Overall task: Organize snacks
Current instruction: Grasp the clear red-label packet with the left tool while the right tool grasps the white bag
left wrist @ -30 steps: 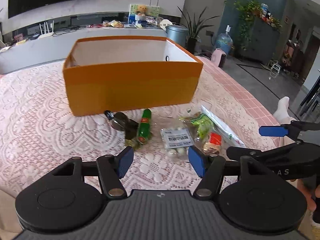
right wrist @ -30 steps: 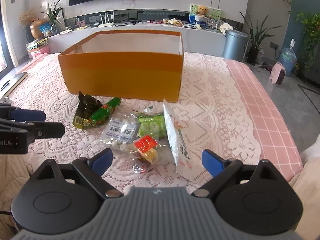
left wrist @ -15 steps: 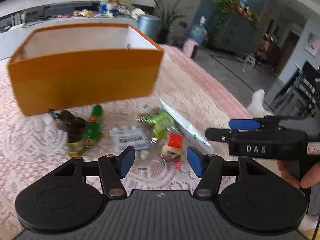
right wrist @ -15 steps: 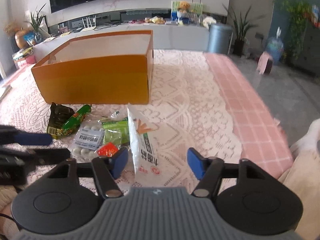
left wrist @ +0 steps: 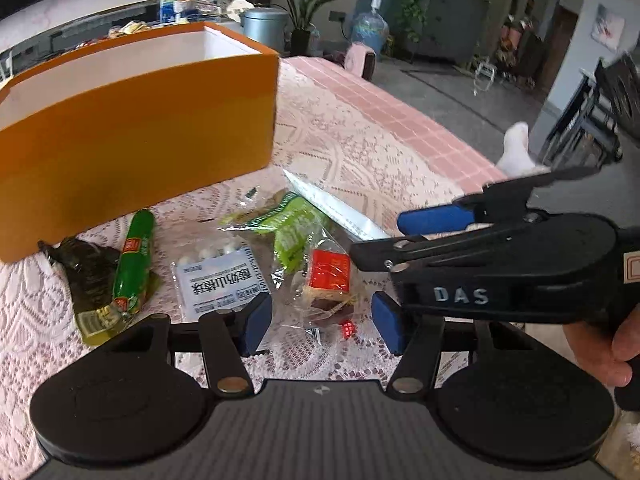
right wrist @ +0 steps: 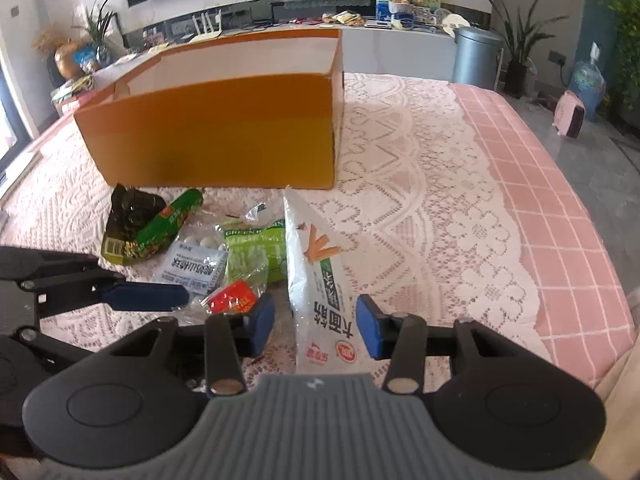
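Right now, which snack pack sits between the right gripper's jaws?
The tall white bag with orange sticks printed on it. It stands on edge between the right gripper; its jaws have just been closing. The other packs lie left of it.

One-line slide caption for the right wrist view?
Right tool closing around an upright white snack bag before the orange box.

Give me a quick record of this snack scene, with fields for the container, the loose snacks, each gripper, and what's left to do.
container: orange box, open top, nothing visible inside
surface: lace tablecloth
loose snacks: tall white bag, green sausage, dark wrapper, white labelled pouch, green packet, red-label snack, all in front of the box
right gripper: jaws just closing around the white bag, pads not yet touching it
left gripper: open, over the red-label snack
remaining: every snack still outside the box
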Demonstrator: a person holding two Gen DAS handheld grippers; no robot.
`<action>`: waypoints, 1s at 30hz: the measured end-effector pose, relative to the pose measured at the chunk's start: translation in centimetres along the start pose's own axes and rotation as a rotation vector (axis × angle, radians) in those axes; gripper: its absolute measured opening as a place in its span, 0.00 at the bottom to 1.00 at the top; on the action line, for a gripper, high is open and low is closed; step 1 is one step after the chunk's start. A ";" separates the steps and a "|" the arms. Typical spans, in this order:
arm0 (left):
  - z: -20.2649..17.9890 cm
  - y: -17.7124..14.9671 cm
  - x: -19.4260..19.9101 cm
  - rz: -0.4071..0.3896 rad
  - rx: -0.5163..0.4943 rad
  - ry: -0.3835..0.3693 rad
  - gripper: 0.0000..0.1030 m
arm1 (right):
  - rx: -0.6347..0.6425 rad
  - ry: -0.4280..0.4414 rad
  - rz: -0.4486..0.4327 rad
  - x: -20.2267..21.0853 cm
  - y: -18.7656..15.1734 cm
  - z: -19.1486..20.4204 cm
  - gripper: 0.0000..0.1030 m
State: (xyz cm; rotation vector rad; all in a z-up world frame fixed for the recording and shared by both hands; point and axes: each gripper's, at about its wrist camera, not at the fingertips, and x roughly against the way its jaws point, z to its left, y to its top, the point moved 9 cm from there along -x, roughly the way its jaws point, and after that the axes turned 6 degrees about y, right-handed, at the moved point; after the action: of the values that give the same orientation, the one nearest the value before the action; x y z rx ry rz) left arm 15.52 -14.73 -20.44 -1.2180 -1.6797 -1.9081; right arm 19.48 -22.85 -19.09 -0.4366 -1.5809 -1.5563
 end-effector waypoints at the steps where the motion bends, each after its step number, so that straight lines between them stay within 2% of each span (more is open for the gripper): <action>1: -0.2 -0.1 -0.2 0.009 -0.013 0.003 0.66 | 0.012 -0.007 0.005 -0.2 0.0 0.1 0.41; 7: -0.8 -0.1 -0.6 0.019 -0.029 -0.004 0.64 | 0.012 -0.017 0.033 -1.5 -0.3 -0.3 0.27; 10: -1.1 -0.1 -0.8 0.020 -0.052 0.011 0.59 | 0.013 -0.019 0.033 -1.7 -0.3 -0.2 0.24; 13: -1.3 -0.1 -0.8 0.018 -0.072 0.020 0.46 | 0.021 -0.026 0.029 -1.7 -0.4 -0.1 0.22; 16: -1.1 -0.1 -0.8 0.014 -0.050 0.014 0.42 | 0.020 -0.031 0.023 -1.6 -0.4 -0.1 0.19; 22: -0.5 0.1 0.0 -0.013 -0.027 0.024 0.39 | 0.023 -0.048 0.006 -1.2 -0.4 0.1 0.06; 30: 0.3 0.2 1.6 -0.035 0.002 0.038 0.38 | 0.018 -0.048 -0.021 -0.4 -0.3 0.1 0.04</action>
State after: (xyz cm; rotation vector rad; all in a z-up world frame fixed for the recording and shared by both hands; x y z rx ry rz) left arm 14.83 -14.07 -19.15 -1.1509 -1.6943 -1.9369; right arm 19.43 -22.70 -19.58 -0.4516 -1.6402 -1.5567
